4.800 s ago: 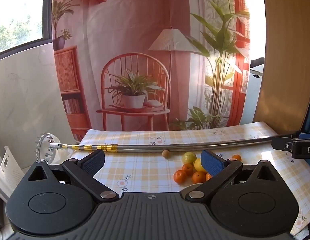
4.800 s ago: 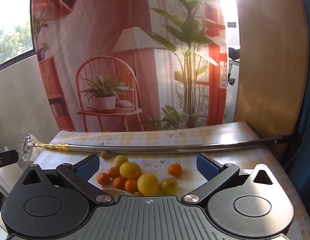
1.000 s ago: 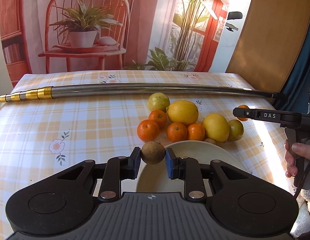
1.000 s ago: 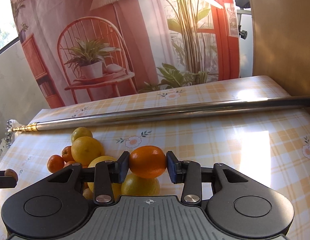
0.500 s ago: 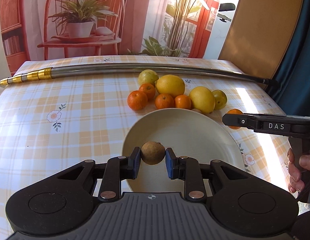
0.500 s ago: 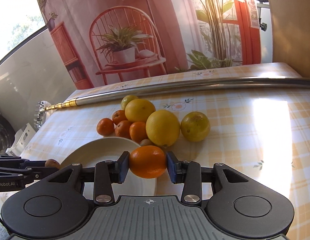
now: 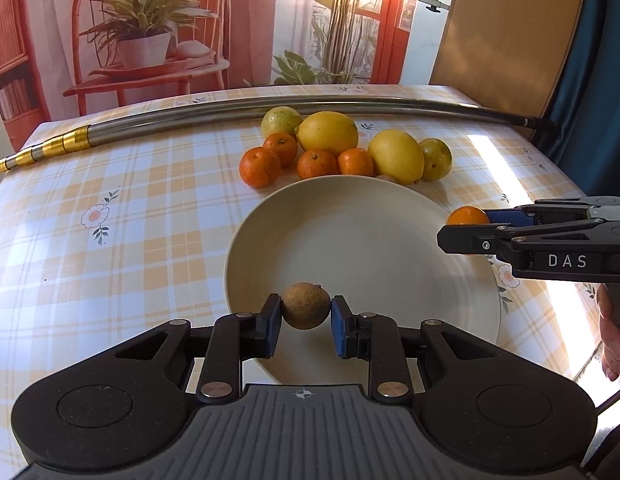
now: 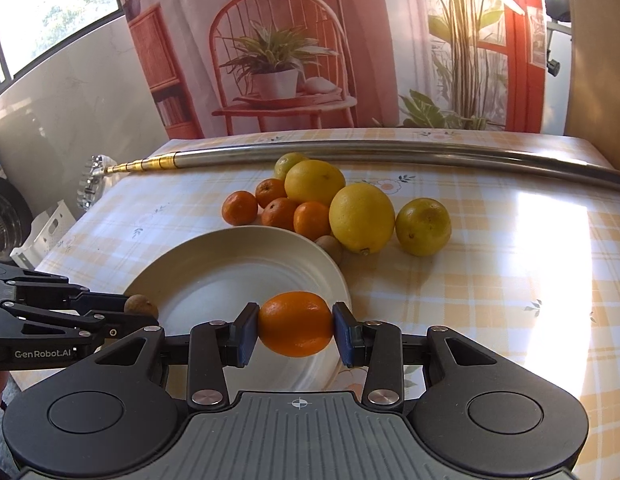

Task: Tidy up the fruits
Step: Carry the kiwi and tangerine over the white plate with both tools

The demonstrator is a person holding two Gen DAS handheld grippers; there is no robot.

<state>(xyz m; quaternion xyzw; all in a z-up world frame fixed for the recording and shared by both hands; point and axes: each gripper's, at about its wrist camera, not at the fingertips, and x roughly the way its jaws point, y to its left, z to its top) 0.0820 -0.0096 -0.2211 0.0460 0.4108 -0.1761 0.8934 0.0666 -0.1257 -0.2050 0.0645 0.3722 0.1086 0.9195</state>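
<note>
Both grippers, left (image 7: 305, 320) and right (image 8: 295, 334), grip fruit over the plate (image 7: 350, 216).

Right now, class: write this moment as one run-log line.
left gripper: shut on brown fruit, over plate | right gripper: shut on orange, at plate edge | plate: empty

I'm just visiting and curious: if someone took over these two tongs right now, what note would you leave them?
Left tongs: shut on the small brown fruit, over the near part of the plate.
Right tongs: shut on an orange, at the plate's right edge.
Done: both fruits picked up; nothing lies on the plate.
Left: release both, then move the pile of fruit behind the plate.
</note>
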